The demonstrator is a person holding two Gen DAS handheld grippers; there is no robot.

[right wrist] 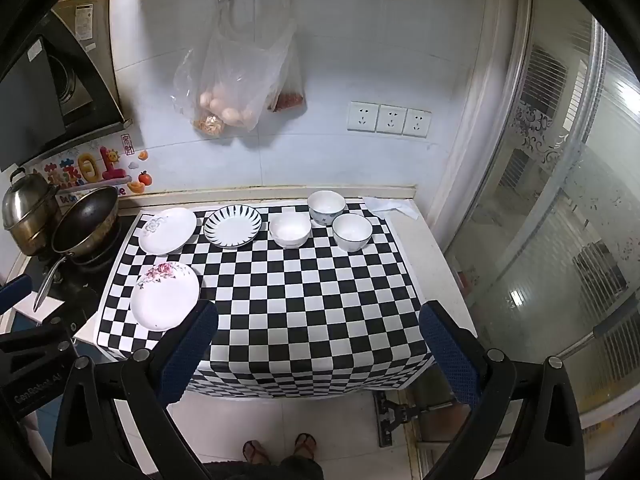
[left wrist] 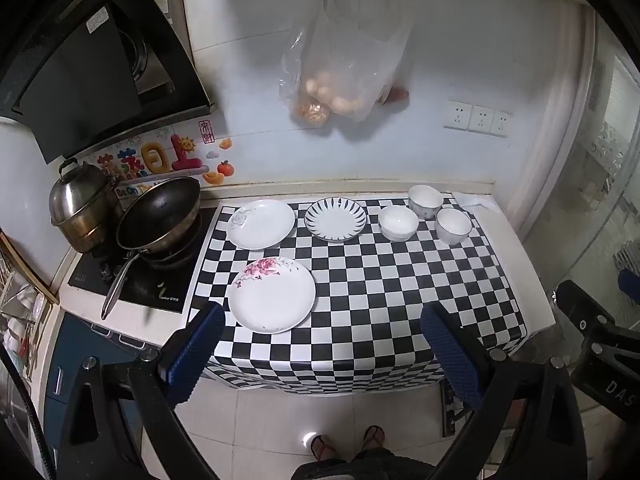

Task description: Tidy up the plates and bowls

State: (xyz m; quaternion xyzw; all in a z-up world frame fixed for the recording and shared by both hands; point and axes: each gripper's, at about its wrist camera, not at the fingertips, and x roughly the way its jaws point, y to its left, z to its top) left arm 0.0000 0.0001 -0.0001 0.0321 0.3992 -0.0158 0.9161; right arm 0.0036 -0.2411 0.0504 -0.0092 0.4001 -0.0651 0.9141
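On the checkered counter (left wrist: pixel 360 288) (right wrist: pixel 304 304) lie three plates: a pink-flowered plate (left wrist: pixel 272 296) (right wrist: pixel 165 296) near the front left, a white plate with a grey flower (left wrist: pixel 261 224) (right wrist: pixel 168 230) behind it, and a blue-striped plate (left wrist: pixel 335 219) (right wrist: pixel 233 225) beside that. Three white bowls (left wrist: pixel 398 222) (right wrist: pixel 290 229), (left wrist: pixel 425 201) (right wrist: pixel 326 207), (left wrist: pixel 453 225) (right wrist: pixel 352 232) cluster at the back right. My left gripper (left wrist: pixel 322 350) and right gripper (right wrist: pixel 318 350) both hang open before the counter's front edge, holding nothing.
A wok (left wrist: pixel 158 216) and a steel pot (left wrist: pixel 82 208) sit on the stove at left, the wok's handle reaching toward the front. Plastic bags of food (right wrist: pixel 236 80) hang on the wall. A glass door (right wrist: pixel 560 220) stands at right. A person's sandalled feet (right wrist: pixel 280 448) are on the tiled floor.
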